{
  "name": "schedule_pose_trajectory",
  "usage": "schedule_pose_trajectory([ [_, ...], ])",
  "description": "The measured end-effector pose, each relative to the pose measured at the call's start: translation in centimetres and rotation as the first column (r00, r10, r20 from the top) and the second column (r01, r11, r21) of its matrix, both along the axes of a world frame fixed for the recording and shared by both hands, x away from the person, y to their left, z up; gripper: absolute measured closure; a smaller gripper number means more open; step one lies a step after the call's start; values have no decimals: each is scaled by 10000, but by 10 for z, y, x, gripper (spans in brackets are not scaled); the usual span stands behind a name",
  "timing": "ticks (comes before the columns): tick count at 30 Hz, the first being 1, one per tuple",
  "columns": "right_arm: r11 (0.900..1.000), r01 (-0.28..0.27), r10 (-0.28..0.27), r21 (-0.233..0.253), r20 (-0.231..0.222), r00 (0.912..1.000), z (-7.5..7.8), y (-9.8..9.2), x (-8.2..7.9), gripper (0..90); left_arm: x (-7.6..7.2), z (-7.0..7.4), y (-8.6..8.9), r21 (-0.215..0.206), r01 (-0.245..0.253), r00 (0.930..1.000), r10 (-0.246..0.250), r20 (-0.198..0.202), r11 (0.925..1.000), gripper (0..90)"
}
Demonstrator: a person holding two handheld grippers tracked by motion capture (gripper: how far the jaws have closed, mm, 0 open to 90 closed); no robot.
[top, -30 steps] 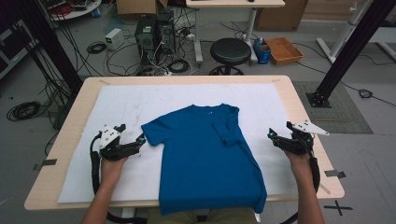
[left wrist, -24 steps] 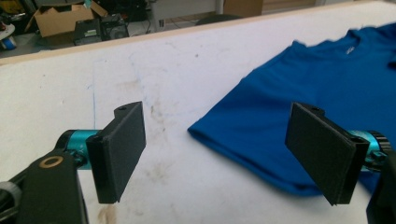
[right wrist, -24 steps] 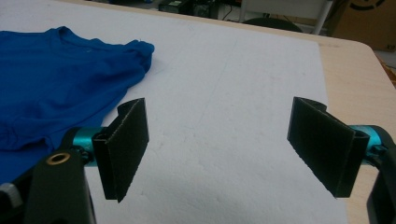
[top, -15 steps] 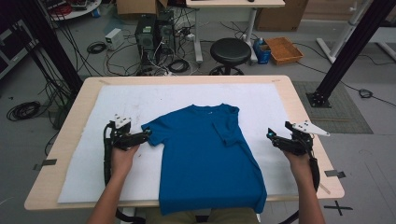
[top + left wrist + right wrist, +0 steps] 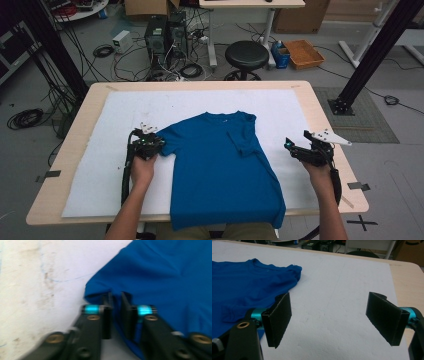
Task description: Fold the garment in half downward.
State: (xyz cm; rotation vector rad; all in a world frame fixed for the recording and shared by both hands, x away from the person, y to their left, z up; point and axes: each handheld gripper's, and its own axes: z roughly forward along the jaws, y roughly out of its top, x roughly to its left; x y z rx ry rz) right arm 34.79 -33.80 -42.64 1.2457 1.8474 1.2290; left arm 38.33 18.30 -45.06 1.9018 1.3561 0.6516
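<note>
On the white padded sheet [image 5: 100, 150] covering the light wooden table [image 5: 325, 125], a blue cotton short-sleeved T-shirt [image 5: 220, 170] is laid flat, collar toward 12 o'clock and hem hanging over the table edge at 6 o'clock; its right sleeve is already folded inward. The left sleeve is judged to be the step in hand. For a clean fold, the sleeve hem should be pinched through both layers near its corner, lifted only slightly, and carried toward 3 o'clock without dragging the body of the shirt.

The left gripper [image 5: 115, 305] is placed at the sleeve edge at 9 o'clock of the shirt, jaws narrowed to a thin gap; whether fabric is clamped cannot be told through the blur. The right gripper [image 5: 334, 315] is held low at 3 o'clock, well apart from the shirt, jaws spread wide and holding nothing.
</note>
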Motion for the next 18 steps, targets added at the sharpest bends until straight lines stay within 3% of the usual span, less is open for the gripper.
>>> schedule_pose_trajectory([
  [3, 10000, -39, 39, 21, 26, 10000, 0, 1, 0, 204, 2, 2, -1, -169, -105, 9999, 104, -66, 9998, 875],
  [5, 10000, -43, 43, 32, 41, 10000, 1, 1, 0, 204, 3, 11, -2, -965, 63, 9999, -47, 162, 9953, 876],
  [7, 10000, 2, -2, 56, 8, 10000, 0, 0, 1, 204, 3, 20, -8, -1410, 468, 9979, -401, 502, 9889, 876],
  [9, 10000, 15, -15, 14, -29, 10000, -1, 0, 2, 204, 6, 33, -22, -1874, 1232, 9912, -1117, 710, 9745, 875],
  [11, 10000, 25, -25, 28, -115, 9999, -1, 1, 2, 204, 9, 42, -37, -1972, 1756, 9828, -1600, 923, 9645, 874],
  [15, 10000, -32, 32, -37, -74, 10000, -1, 1, 2, 204, 19, 55, -73, -2165, 2892, 9563, -2713, 1088, 9325, 862],
  [16, 10000, -57, 57, -42, -67, 10000, -1, 2, 2, 204, 20, 57, -81, -2026, 2883, 9558, -2686, 1191, 9359, 743],
  [17, 10000, -80, 79, -49, -74, 9999, -1, 2, 2, 204, 21, 60, -87, -1827, 2651, 9612, -2446, 1274, 9468, 564],
  [18, 10000, -92, 92, -38, -92, 9999, -1, 1, 2, 204, 21, 62, -90, -1665, 2529, 9632, -2319, 1356, 9531, 489],
])
